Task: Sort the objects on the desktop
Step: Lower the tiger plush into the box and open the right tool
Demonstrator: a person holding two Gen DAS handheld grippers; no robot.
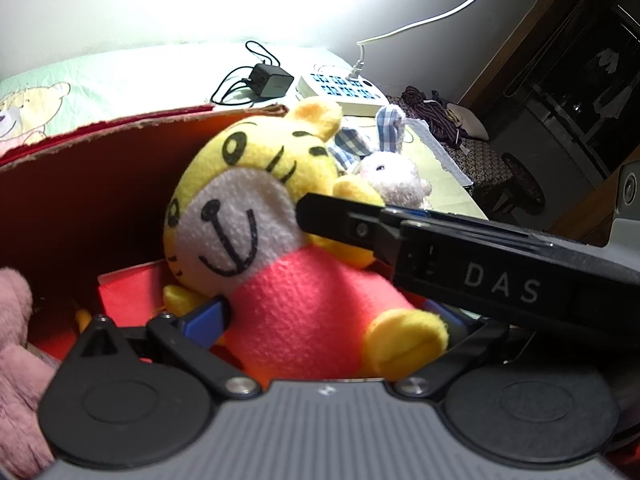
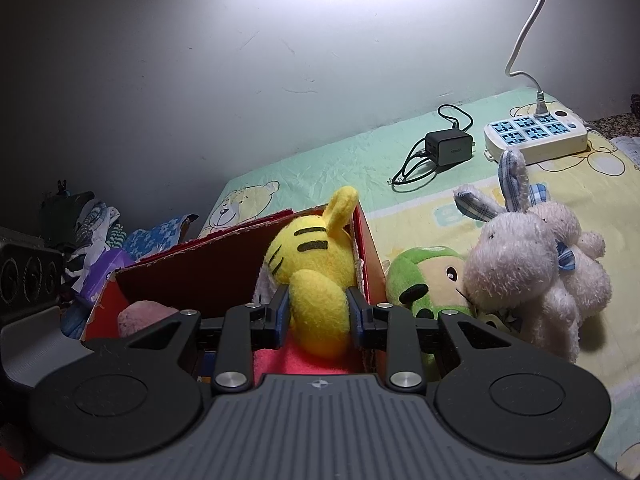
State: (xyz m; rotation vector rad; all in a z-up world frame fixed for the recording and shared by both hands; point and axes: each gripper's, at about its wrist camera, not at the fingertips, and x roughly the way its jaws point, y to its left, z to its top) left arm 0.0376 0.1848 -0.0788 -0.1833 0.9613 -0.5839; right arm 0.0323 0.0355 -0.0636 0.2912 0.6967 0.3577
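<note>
- Plush yellow tiger toy in a red fleece shirt (image 1: 280,248) fills mid-frame, inside the red cardboard box (image 2: 240,264).
- Soft, light, squashy; its arm or body takes a pinch well.
- Right gripper (image 2: 318,314) pinches its yellow arm.
- Left gripper (image 1: 320,320) is spread around the body.
- Box floor is hidden; a pink plush (image 1: 16,360) is cut off at lower left.

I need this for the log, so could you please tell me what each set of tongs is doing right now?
Left tongs: open, around the tiger plush, not clamped.
Right tongs: closed on the tiger plush's arm.
</note>
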